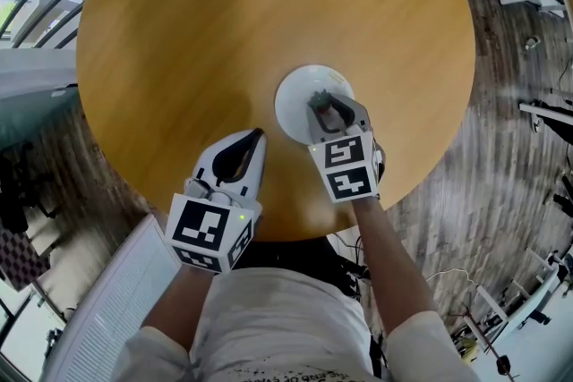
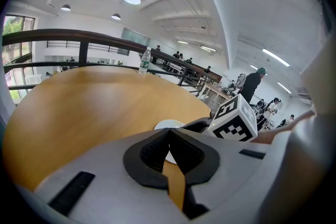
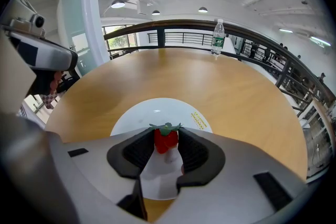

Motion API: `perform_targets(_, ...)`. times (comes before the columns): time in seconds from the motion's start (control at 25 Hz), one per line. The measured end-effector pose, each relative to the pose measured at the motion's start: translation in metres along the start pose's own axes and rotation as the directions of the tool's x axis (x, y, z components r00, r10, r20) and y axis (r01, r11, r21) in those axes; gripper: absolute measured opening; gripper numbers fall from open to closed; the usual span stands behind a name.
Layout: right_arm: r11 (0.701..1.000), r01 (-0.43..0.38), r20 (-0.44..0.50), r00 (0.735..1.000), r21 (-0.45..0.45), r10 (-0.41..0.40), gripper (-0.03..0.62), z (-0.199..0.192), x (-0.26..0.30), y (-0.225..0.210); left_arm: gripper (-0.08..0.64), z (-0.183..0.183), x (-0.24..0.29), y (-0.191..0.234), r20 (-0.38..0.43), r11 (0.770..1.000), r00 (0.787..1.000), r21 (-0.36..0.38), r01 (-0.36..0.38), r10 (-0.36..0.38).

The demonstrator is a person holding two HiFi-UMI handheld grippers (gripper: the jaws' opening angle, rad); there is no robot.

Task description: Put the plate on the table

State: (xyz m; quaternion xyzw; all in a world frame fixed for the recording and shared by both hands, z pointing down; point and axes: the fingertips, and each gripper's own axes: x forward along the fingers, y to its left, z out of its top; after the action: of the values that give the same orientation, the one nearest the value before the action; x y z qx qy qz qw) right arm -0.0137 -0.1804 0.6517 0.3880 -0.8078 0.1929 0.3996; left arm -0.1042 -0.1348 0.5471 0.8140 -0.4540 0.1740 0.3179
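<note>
In the head view the right tool (image 1: 329, 110) covers the near side of the round white plate (image 1: 295, 94), and the small red strawberry (image 3: 165, 139) between its pads cannot be made out there (the right gripper view shows it plainly). The round wooden counter (image 1: 224, 31) is cut off by that view's top edge, and the yellow print (image 3: 199, 120) on the plate is too small to read.

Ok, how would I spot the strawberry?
Find the round wooden table, then the white plate on it. Over the plate, the right gripper pinches the strawberry: the only red thing there, with green leaves on top.
</note>
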Motion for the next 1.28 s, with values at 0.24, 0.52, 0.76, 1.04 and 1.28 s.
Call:
perform_targets(0.24,1.000,-0.005,0.002,1.000,0.010,0.005,0.161,-0.001,0.001,0.001,0.023,0.001,-0.001,0.000,0.001,1.000,1.000,0.001,-0.002,0.002)
perform_targets(0.52,1.000,-0.004,0.009,1.000,0.012,0.004,0.170,-0.001,-0.003,-0.001,0.023,0.000,-0.002,-0.001,0.000,1.000,1.000,0.001,-0.005,0.005)
perform_targets(0.76,1.000,0.004,0.031,1.000,0.024,-0.004,0.170,0.006,-0.015,-0.005,0.023,0.008,-0.008,-0.008,0.014,1.000,1.000,0.015,-0.007,0.006)
perform_targets(1.04,0.999,0.005,0.068,0.998,0.038,-0.007,0.170,0.014,-0.044,-0.006,0.023,0.019,-0.024,-0.021,0.039,0.999,0.999,0.039,-0.012,0.010)
perform_targets(1.28,0.996,-0.013,0.119,0.993,0.088,0.002,0.169,0.019,-0.092,-0.007,0.023,0.025,-0.047,-0.045,0.054,0.997,0.998,0.071,-0.021,0.017)
